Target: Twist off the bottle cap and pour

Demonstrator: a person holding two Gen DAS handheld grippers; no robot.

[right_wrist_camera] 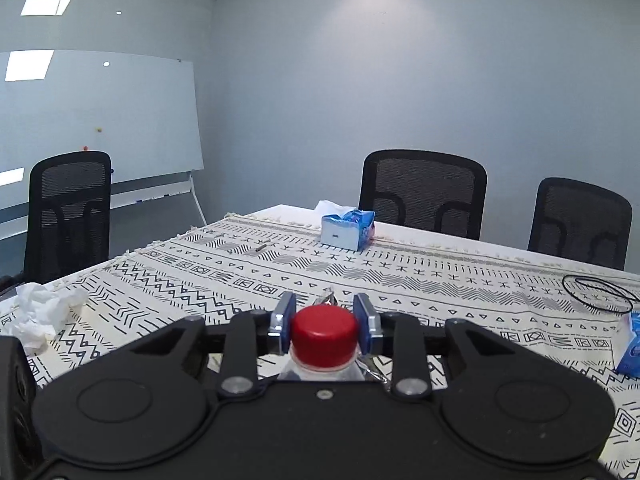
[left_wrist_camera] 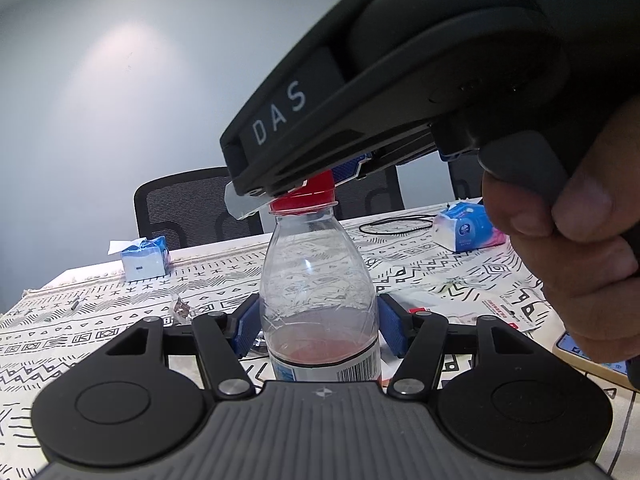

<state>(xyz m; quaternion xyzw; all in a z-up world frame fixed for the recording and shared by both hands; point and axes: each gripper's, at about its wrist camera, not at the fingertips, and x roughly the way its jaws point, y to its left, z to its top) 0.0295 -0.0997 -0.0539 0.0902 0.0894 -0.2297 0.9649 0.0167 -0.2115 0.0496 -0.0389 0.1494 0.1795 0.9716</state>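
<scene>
Standing upright on the tabletop point(left_wrist_camera: 460, 264), the bottle point(left_wrist_camera: 320, 300) is clamped by the left tool point(left_wrist_camera: 318, 326); directly above, the right tool point(right_wrist_camera: 325, 330) grips its red cap point(right_wrist_camera: 324, 334), ready to twist about the vertical axis.

Cloth point(right_wrist_camera: 400, 276) lies open between tissue box point(right_wrist_camera: 347, 229) and crumpled tissue point(right_wrist_camera: 40, 316).
</scene>
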